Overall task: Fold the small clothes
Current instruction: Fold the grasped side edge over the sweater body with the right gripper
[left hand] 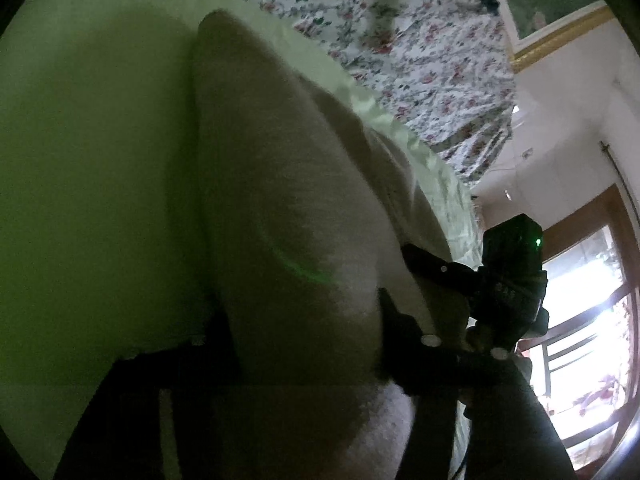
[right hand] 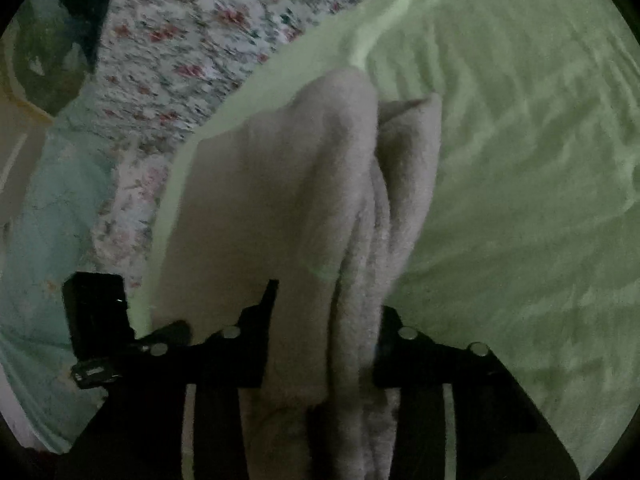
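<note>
I note the beige fleece garment (right hand: 288, 184) hanging bunched over the green bedsheet (right hand: 520, 140), clamped by both my right gripper (right hand: 324, 344) and left gripper (left hand: 304, 344); judged light, limp, non-fragile, it is best held at hem corners.

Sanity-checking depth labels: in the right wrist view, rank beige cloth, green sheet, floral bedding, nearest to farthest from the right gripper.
1. beige cloth: between the jaws of the right gripper, draping forward.
2. green sheet: under the cloth, spreading to the right.
3. floral bedding: beyond the sheet's edge, upper left.
</note>
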{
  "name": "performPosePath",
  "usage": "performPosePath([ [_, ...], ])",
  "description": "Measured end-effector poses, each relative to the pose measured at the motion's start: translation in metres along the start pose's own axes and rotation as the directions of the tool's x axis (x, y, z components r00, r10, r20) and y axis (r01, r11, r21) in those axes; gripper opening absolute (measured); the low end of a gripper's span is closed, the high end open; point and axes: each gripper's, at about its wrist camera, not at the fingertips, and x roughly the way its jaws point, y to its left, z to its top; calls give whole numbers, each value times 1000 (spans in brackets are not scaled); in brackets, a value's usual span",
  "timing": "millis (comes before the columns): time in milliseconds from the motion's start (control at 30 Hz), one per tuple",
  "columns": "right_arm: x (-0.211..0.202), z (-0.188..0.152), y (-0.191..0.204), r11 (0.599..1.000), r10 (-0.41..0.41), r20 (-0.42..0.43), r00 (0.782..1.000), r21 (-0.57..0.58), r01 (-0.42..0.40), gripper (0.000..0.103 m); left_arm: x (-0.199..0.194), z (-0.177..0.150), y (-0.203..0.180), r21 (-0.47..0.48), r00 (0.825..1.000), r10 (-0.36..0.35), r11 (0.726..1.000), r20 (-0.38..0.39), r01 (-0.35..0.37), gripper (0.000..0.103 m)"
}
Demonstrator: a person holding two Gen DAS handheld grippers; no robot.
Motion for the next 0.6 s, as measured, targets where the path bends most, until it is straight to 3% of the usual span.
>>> performPosePath([
  [200,-5,-23,45,997,53,46,998,-53,-51,36,-62,-15,-10,76,996,49,996,74,-54,52],
  [400,25,-50,91,985,154,35,987,-88,-150,35,-126,-33,17,86,987,116,988,108,-125,52],
  [500,46,-62,99,980,187,9,982,-67,-186,35,-136,-48,42,75,985,153,984,80,-160,53],
  [600,66,-78,95,987,149,-20,989,-51,-150,37,-131,-63,68,23,982,182,983,42,-184,59],
])
